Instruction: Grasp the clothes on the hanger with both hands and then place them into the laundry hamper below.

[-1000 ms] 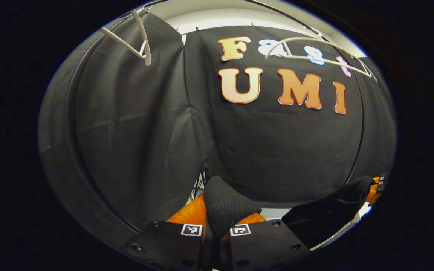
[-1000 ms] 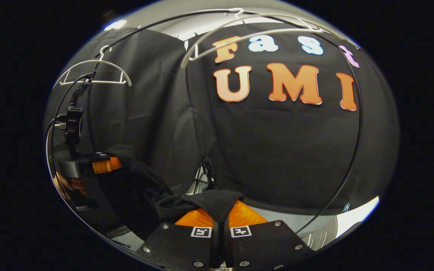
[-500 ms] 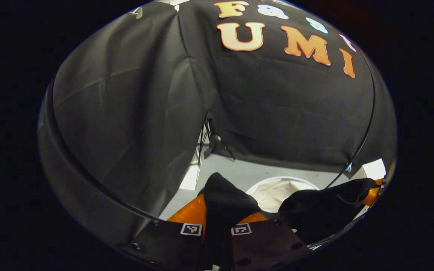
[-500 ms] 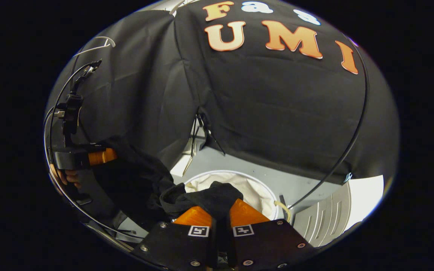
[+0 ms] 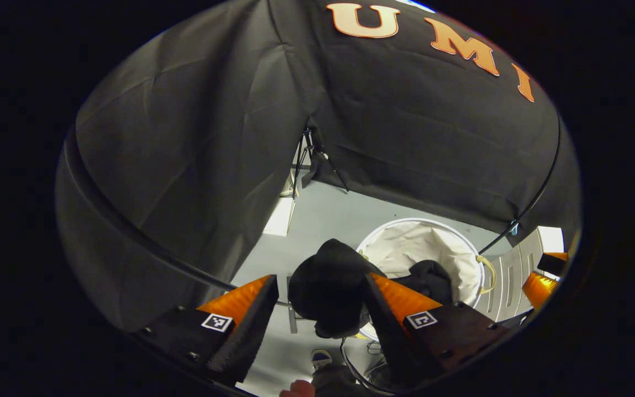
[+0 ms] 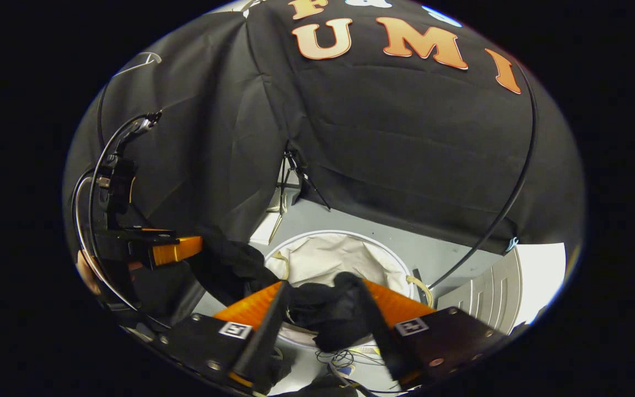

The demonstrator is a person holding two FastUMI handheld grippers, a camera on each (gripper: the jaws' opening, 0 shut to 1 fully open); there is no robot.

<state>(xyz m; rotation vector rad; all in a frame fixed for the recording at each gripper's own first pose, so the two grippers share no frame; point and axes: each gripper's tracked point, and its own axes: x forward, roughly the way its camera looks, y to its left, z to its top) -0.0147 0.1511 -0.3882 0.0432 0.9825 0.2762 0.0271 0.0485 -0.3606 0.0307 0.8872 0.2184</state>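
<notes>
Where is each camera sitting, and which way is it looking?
Left gripper view: rides the left claw, looking down at black clothes over the white hamper; its open fingers show below.
Right gripper view: rides the right claw, looking down likewise; its open fingers show, with the left claw farther off.
Both share the clothes, hamper and grey floor.

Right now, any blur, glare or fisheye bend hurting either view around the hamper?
Left gripper view: strong fisheye bend, the round white fabric-lined hamper reads oval; the black knit garment is sharp but dark, its folds hard to read. Right gripper view: same bend; bright white floor patch at right looks overexposed; no clear motion blur.
</notes>
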